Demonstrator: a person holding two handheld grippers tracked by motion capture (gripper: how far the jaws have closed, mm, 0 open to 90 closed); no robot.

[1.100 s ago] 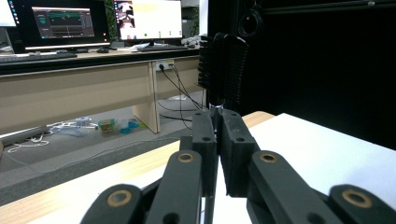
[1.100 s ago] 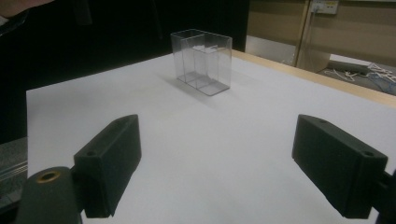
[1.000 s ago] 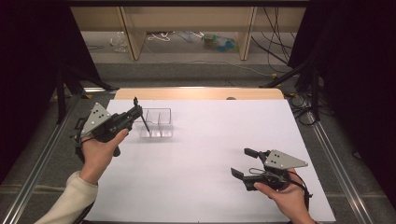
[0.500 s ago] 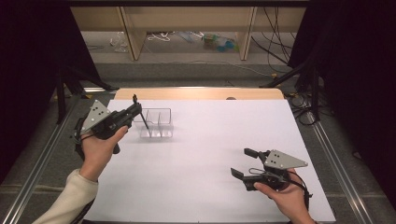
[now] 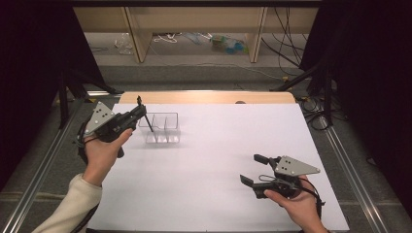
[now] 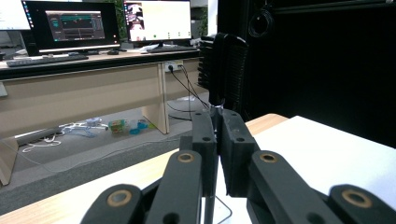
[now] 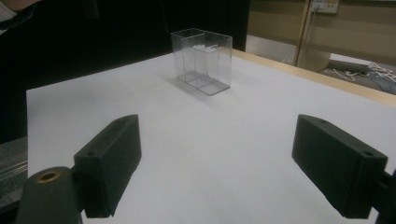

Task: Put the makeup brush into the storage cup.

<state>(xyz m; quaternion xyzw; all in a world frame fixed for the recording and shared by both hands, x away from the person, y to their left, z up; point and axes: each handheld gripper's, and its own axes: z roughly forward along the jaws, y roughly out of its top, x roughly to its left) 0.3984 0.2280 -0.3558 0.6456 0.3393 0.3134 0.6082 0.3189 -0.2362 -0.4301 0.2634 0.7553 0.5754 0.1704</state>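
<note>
High view: left gripper clamps a thin black rod above the clear box; right gripper rests released.

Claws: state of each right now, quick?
Left claw: closed on a thin black stick, beside the clear box.
Right claw: open, empty.

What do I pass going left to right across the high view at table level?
Left gripper, shut on a thin black stick → clear box → right gripper, jaws open with nothing between them.
</note>
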